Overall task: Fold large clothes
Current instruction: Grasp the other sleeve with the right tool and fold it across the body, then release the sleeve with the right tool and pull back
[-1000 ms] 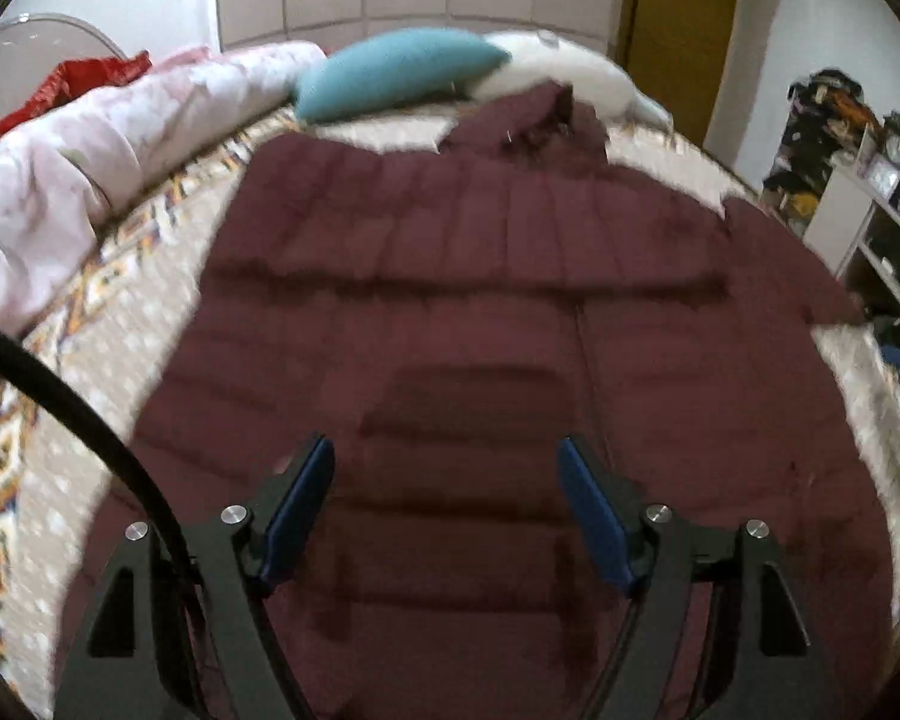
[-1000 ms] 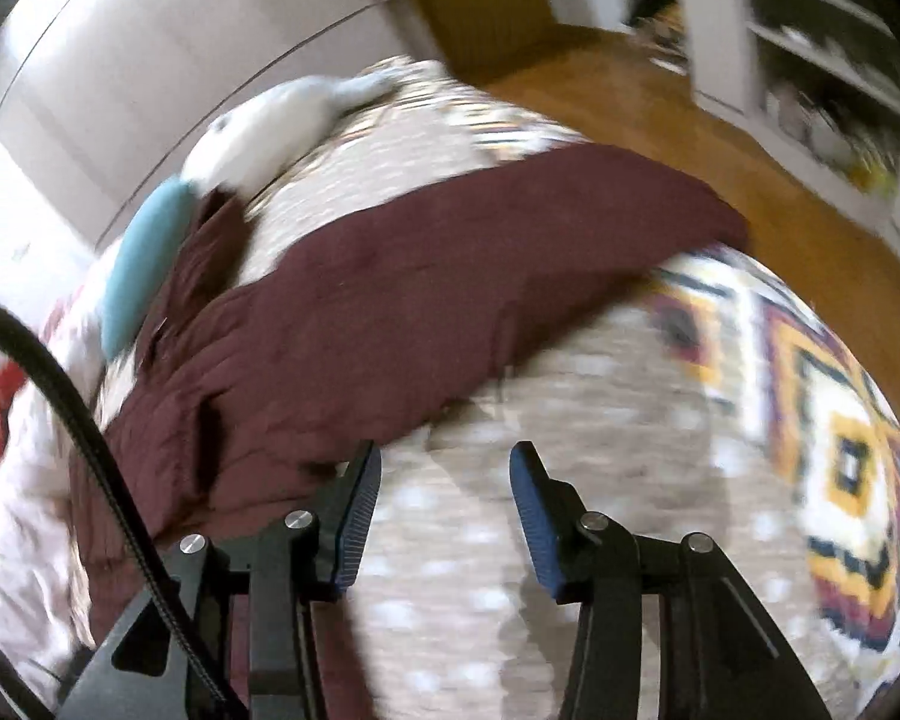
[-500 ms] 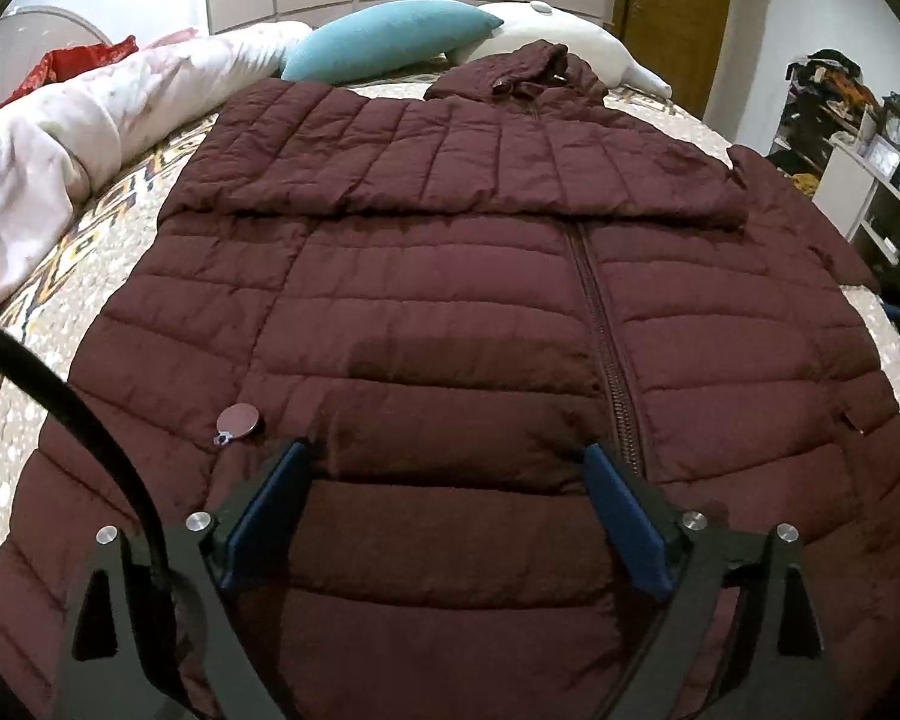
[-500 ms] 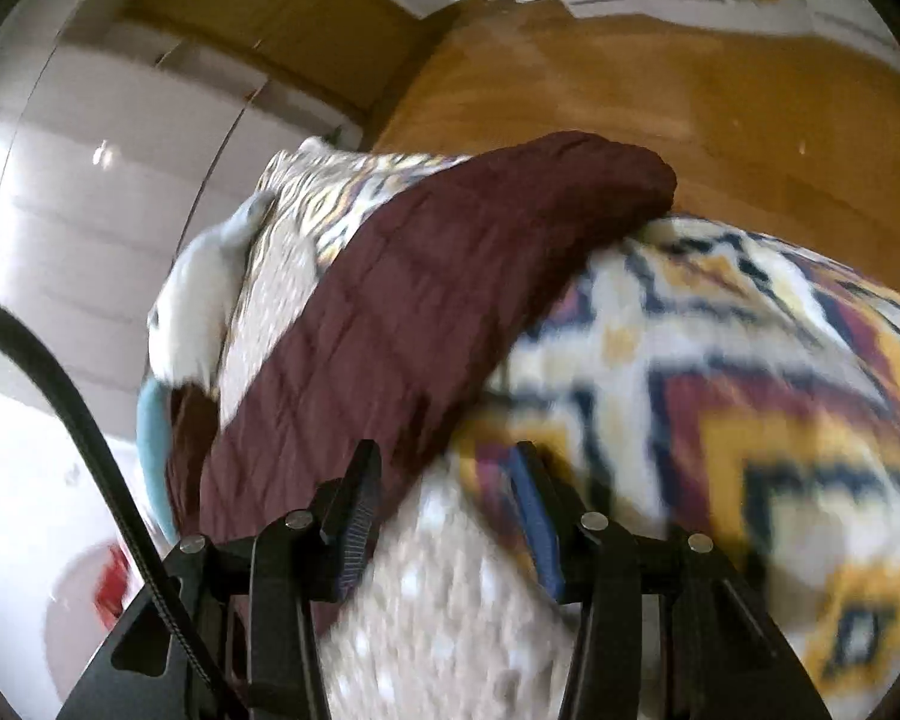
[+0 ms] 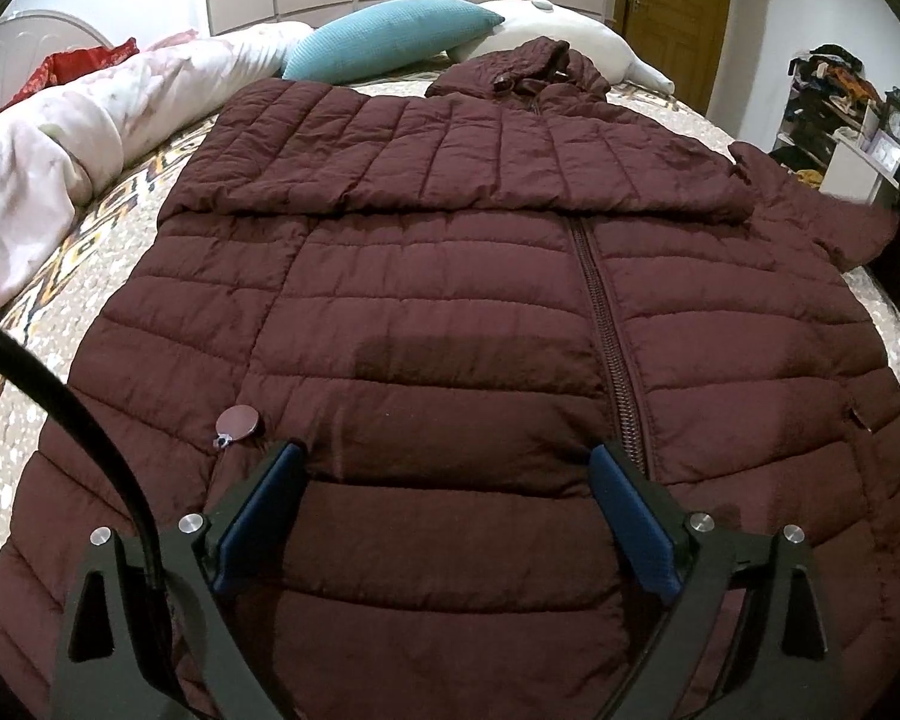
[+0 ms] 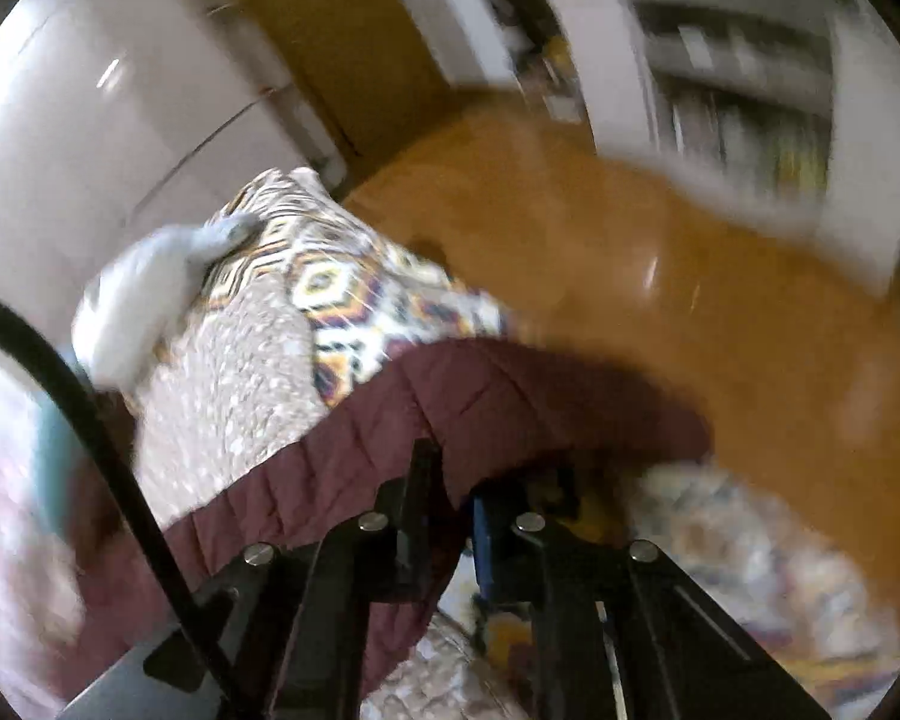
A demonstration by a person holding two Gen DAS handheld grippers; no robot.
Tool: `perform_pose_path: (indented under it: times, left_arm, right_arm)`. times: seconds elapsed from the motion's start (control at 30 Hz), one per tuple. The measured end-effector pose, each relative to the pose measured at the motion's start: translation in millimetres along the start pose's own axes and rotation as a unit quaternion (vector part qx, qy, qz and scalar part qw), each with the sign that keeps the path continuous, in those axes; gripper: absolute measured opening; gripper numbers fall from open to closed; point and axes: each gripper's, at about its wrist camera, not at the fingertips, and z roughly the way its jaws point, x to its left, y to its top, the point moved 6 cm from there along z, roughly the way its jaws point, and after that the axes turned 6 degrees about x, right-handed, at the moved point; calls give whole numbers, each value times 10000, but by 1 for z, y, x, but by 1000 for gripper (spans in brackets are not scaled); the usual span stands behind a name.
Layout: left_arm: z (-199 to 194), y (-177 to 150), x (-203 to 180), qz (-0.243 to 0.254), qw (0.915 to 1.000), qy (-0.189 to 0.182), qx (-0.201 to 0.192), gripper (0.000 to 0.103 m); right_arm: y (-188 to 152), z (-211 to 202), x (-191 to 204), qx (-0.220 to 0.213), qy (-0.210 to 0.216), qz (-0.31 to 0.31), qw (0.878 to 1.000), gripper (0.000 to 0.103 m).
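Observation:
A maroon quilted puffer jacket [image 5: 450, 312] lies front up on the bed, hood at the far end, one sleeve folded across the chest. My left gripper [image 5: 444, 498] is open and empty, hovering just above the jacket's lower front. The jacket's other sleeve [image 6: 510, 396] stretches toward the bed's edge. My right gripper [image 6: 456, 510] is shut on that sleeve, with the cloth draped over its fingers.
The bed has a patterned quilt [image 6: 252, 372]. A teal pillow [image 5: 390, 39], a white pillow [image 5: 570, 24] and a pink-white duvet [image 5: 60, 132] lie at the head and left side. Wooden floor [image 6: 720, 312] and shelves [image 6: 750, 78] lie beyond the bed's right edge.
My right gripper moved onto the sleeve near the bed's edge and closed on it. My left gripper steadied low over the jacket's front and stayed open.

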Motion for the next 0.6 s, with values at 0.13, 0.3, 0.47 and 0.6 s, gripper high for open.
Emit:
perform_pose_path:
  times: [0.13,0.3,0.47,0.6]
  left_arm:
    - [0,0,1,-13,10000,-25,-5,96]
    - [-1,0,1,-55,9999,-94,-31,96]
    - [-2,0,3,-114,9997,-196,-61,96]
    - [-2,0,2,-143,9996,-228,-67,96]
  right_arm:
    - [-12,-64,84,-624,-247,-1569,9853,11]
    - [-94,-104,217,-768,289,-3488,9336,11]
    - [-216,-80,290,83,791,-4866,8700,11]
    - [-269,-47,298,757,892,-5175,8477,12]
